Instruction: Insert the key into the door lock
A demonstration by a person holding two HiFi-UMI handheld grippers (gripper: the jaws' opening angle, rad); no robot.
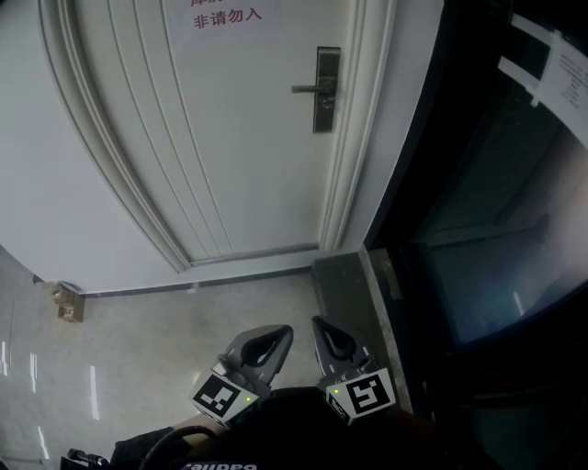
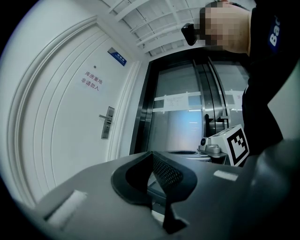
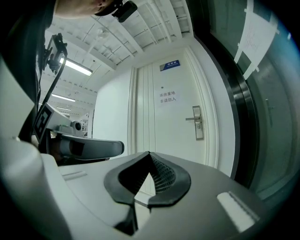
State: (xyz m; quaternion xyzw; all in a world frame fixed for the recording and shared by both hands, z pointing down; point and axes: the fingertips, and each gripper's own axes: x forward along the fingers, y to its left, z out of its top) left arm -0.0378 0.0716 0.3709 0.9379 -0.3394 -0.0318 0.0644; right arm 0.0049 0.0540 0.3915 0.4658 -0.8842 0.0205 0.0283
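The white door stands ahead, with a metal lock plate and lever handle near its right edge. The lock also shows in the left gripper view and the right gripper view, still far off. My left gripper and right gripper are held side by side low in the head view, pointing toward the door. Both pairs of jaws meet at the tips. No key shows between either pair of jaws or anywhere else.
A dark glass door with taped paper notices flanks the white door on the right. A paper sign hangs on the white door. A dark threshold strip lies by the frame. A small brown object sits on the floor at left.
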